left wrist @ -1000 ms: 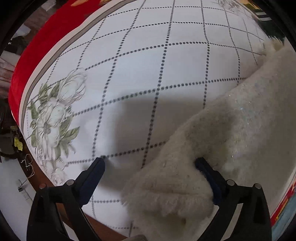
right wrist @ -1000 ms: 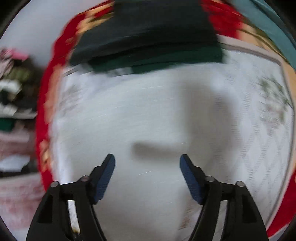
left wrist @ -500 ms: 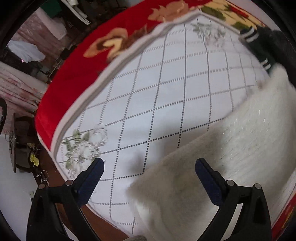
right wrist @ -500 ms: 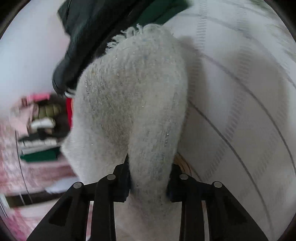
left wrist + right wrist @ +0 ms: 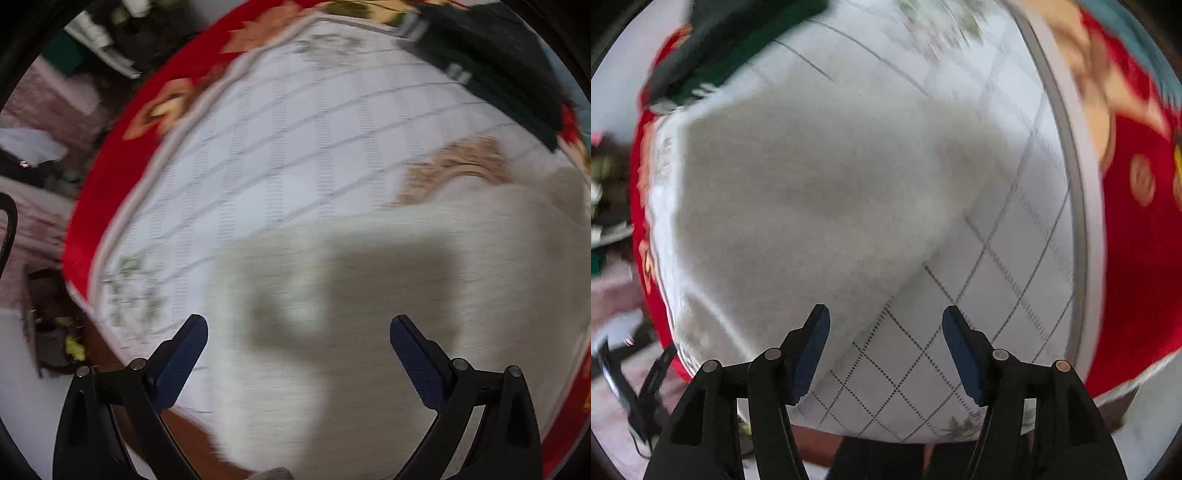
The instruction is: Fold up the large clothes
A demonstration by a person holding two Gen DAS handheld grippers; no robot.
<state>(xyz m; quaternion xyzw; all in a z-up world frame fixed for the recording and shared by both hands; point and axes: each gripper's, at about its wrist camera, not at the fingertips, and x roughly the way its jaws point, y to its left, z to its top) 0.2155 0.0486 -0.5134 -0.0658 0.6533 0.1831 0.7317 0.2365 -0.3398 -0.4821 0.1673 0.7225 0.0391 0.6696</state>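
Fleece, cream and folded, lies flat on the bed under both empty, spread grippers, left and right, just opened; next likely means regripping an edge.

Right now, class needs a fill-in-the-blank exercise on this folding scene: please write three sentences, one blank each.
1. The fluffy white garment lies on a cloth printed with a ____ pattern.
2. The cloth's border is coloured ____.
3. Both the left gripper and right gripper hold ____.

Missing words: diamond grid; red; nothing
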